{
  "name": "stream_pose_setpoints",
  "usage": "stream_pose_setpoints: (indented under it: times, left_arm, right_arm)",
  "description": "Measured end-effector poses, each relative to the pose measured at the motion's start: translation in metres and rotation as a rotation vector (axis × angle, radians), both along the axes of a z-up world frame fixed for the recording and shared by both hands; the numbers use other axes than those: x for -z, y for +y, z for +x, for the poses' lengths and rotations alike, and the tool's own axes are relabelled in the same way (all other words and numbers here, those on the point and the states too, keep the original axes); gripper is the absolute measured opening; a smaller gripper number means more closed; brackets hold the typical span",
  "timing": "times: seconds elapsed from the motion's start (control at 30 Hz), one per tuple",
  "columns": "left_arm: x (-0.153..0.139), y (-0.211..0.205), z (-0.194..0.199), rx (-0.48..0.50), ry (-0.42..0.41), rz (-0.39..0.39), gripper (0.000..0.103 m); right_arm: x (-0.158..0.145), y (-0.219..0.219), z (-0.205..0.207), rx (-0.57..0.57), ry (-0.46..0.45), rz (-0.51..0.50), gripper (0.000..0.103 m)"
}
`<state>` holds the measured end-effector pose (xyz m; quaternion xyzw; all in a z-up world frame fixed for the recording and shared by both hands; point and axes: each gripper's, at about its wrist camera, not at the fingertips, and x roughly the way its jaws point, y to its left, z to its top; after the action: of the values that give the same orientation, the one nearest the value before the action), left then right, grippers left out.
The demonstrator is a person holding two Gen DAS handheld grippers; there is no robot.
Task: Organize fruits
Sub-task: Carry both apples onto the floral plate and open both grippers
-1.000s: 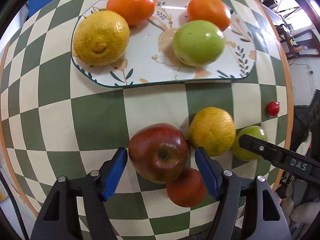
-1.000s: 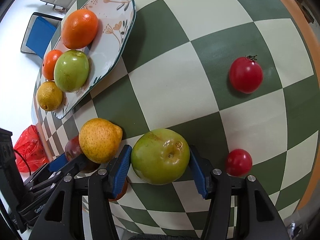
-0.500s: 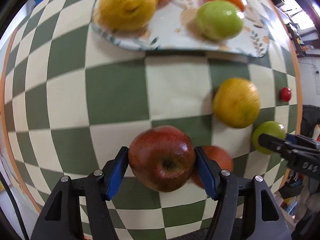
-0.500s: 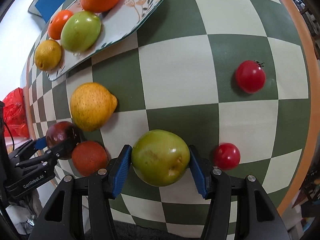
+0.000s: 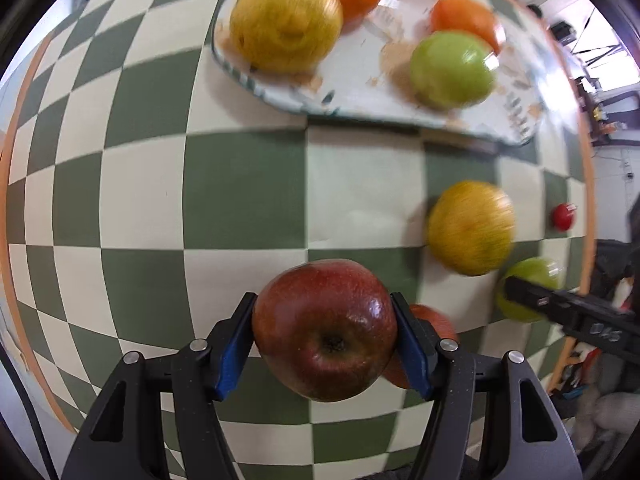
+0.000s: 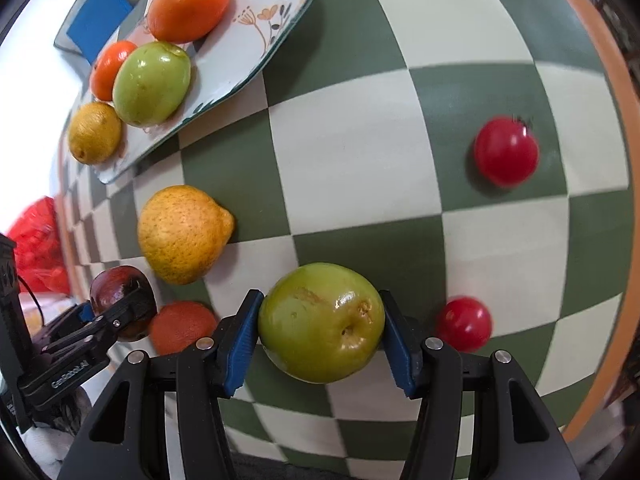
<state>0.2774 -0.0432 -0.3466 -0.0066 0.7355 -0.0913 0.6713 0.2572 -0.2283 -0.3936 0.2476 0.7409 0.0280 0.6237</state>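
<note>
The green-and-cream checkered bench (image 6: 360, 152) carries a floral plate (image 6: 260, 36) upper left, a yellow citrus (image 6: 180, 232), a small orange (image 6: 180, 326), and two tomatoes (image 6: 506, 151) at right.

Both views are brightly, evenly lit; heavy fisheye bending is seen at the checkered tablecloth (image 6: 360, 152) edges. Left wrist view is motion-blurred across the plate (image 5: 360, 92) and its fruit. Glare is seen on the red apple (image 5: 326, 330) and green apple (image 6: 320, 322). Shadows are soft and short.

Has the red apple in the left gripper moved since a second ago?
Yes. The red apple, clamped in the left gripper, has left the dark orange it was touching and now sits above it, lifted.
</note>
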Motion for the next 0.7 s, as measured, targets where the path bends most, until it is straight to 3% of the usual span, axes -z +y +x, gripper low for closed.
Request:
stream_pose_setpoints:
  times: [0.17,0.23,0.37,0.53,0.7]
  left_arm:
    - [-0.051,-0.001,0.026,-0.012,-0.057,-0.107,0.062]
    - [-0.068,-0.015,0.057,-0.011,-0.075,-0.137,0.062]
    - [-0.084,-0.043,0.111,0.02,-0.111,-0.139,0.062]
    - [-0.068,-0.054,0.175,0.065,-0.11,-0.056,0.062]
    - [-0.039,-0.059,0.199,0.081,-0.042,-0.001,0.062]
  right_arm:
    - [-0.013,-0.019,-0.002,0.108,-0.022,0.131,0.059]
    - [-0.025,-0.025,0.006,0.144,-0.055,0.169,0.059]
    - [-0.053,-0.037,0.043,0.167,-0.15,0.183,0.059]
    - [-0.063,-0.034,0.105,0.13,-0.209,0.096,0.059]
    - [-0.048,-0.03,0.138,0.07,-0.186,0.031,0.059]
